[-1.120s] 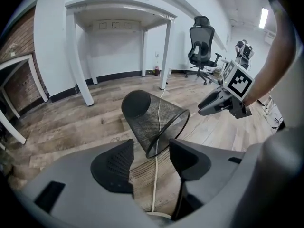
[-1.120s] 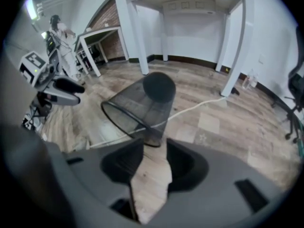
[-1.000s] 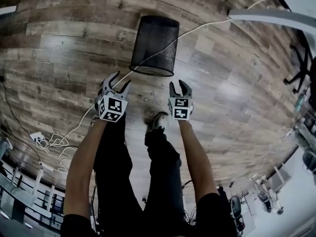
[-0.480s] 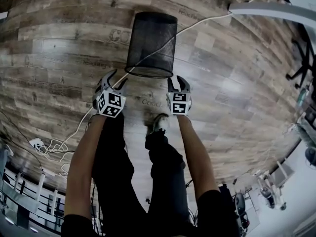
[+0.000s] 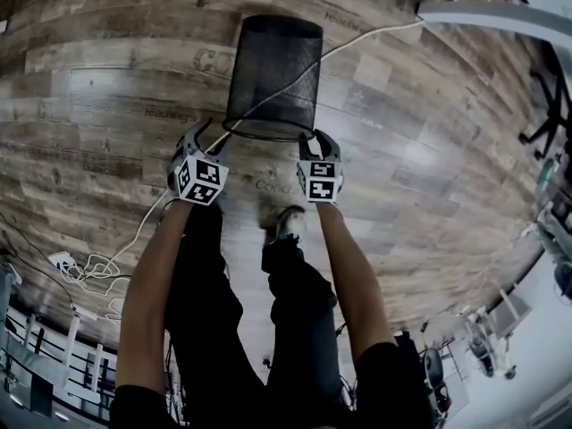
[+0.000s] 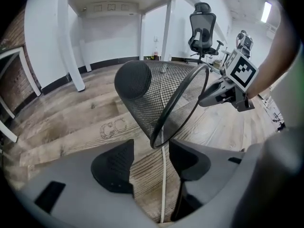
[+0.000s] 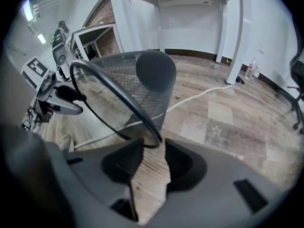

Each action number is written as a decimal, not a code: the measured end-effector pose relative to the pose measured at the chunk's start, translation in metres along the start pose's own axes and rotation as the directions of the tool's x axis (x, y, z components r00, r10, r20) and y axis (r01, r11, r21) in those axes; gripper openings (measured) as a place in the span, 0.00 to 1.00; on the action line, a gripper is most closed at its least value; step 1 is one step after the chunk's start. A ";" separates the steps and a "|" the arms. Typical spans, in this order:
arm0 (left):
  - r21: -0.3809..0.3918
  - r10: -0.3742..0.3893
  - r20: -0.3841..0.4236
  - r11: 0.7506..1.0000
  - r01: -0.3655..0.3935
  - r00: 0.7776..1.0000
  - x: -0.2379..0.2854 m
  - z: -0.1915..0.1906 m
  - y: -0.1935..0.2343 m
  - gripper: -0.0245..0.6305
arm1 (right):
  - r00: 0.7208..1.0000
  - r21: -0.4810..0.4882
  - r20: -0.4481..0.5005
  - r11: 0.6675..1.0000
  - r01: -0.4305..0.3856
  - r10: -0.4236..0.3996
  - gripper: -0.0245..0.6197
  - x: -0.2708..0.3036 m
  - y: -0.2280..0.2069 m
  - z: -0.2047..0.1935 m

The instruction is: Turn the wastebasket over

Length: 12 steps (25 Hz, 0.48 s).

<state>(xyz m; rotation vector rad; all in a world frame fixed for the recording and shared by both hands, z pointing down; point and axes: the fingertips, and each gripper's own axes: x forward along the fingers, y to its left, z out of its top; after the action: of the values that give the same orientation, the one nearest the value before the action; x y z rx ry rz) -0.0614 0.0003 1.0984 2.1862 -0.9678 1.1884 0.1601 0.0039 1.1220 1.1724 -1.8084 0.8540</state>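
The wastebasket (image 5: 273, 79) lies on its side on the wood floor (image 5: 107, 88), its closed base pointing away from the person and its open rim facing them. It is black wire mesh, and the planks show through it. A white cable (image 5: 375, 36) runs across the floor and passes by the basket towards the person's feet.

The person stands just behind the rim with both arms stretched down to it. The left gripper (image 5: 210, 135) is at the rim's left side, its jaws standing wide apart. From that gripper's own view, the lowest part of the rim sits right at the mouth of the gap, and the jaws are not closed on it. The right gripper (image 5: 317, 141) is at the rim's right side. Its jaws are also apart, somewhat narrower, with the rim wire just at their tips and not clamped. A white desk (image 7: 237, 32) stands beyond the basket.
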 end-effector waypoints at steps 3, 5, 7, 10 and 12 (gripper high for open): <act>-0.003 0.008 0.001 1.000 -0.008 1.000 0.002 0.001 0.002 0.32 | 1.000 0.012 -0.004 1.000 0.018 -0.018 0.25 0.002 -0.001 0.000; -0.010 0.014 0.010 1.000 -0.014 1.000 0.001 0.004 0.005 0.27 | 0.999 0.021 -0.007 0.999 0.043 -0.043 0.16 0.002 -0.005 0.000; -0.011 0.014 0.018 1.000 -0.014 1.000 0.000 0.007 0.007 0.26 | 0.999 0.030 -0.007 0.998 0.053 -0.053 0.14 0.002 -0.008 0.001; -0.001 0.008 0.022 1.000 -0.008 1.000 0.000 0.007 0.003 0.23 | 0.999 0.030 -0.011 0.998 0.051 -0.051 0.13 0.001 -0.007 0.000; 0.006 0.004 0.025 1.000 -0.004 1.000 0.002 0.008 0.000 0.21 | 0.999 0.024 -0.014 0.998 0.051 -0.050 0.13 0.000 -0.009 0.000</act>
<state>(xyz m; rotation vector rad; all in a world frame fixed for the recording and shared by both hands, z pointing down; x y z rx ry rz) -0.0566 -0.0058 1.0956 2.2101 -0.9809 1.1697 0.1684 0.0010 1.1232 1.2196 -1.7547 0.8550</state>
